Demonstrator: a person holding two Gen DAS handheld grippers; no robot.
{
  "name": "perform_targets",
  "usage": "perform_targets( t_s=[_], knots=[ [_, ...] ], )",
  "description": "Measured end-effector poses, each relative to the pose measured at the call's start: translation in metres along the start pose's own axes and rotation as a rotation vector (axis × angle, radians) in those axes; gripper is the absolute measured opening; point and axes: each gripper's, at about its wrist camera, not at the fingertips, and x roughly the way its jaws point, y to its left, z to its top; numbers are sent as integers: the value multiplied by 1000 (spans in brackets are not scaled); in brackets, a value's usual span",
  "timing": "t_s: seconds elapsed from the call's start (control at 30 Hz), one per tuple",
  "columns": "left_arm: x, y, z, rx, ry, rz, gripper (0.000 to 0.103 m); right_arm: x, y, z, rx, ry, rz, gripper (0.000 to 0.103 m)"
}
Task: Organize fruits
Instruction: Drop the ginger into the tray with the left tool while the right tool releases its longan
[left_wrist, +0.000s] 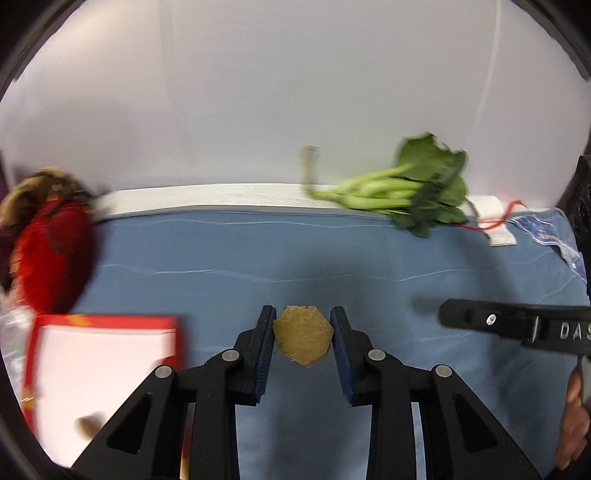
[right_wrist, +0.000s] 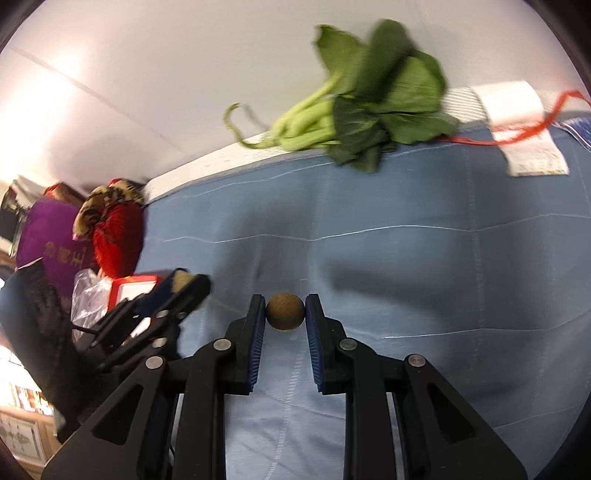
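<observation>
My left gripper (left_wrist: 303, 325) is shut on a tan, rough-skinned fruit (left_wrist: 303, 338) and holds it above the blue cloth (left_wrist: 221, 258). My right gripper (right_wrist: 285, 312) is shut on a small round brown fruit (right_wrist: 285, 311) above the same cloth. In the right wrist view the left gripper (right_wrist: 184, 286) shows at the left with its tan fruit. In the left wrist view the right gripper (left_wrist: 517, 323) reaches in from the right edge. A red-rimmed white box (left_wrist: 103, 365) lies at the lower left with a small brown fruit (left_wrist: 88, 424) in it.
A bunch of green leafy vegetable (left_wrist: 406, 188) lies at the table's far edge by the white wall. A red bag (left_wrist: 51, 243) and a purple bag (right_wrist: 51, 240) stand at the left. A white label with red string (right_wrist: 524, 125) lies at the far right.
</observation>
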Motion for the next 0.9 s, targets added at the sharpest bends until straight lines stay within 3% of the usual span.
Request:
perform_targets(
  t_s=[0.33, 0.5, 0.67, 0.9],
  knots=[
    [-67, 117, -32, -174, -12, 240, 31, 21, 98, -30, -200, 20, 171, 20],
    [-85, 151, -52, -216, 0, 280, 30, 33, 159, -64, -328, 32, 271, 20],
    [-104, 175, -78, -222, 10, 311, 31, 55, 195, -100, -413, 93, 299, 20],
    [-95, 203, -99, -228, 82, 367, 31, 93, 225, -144, -527, 185, 250, 20]
  ],
)
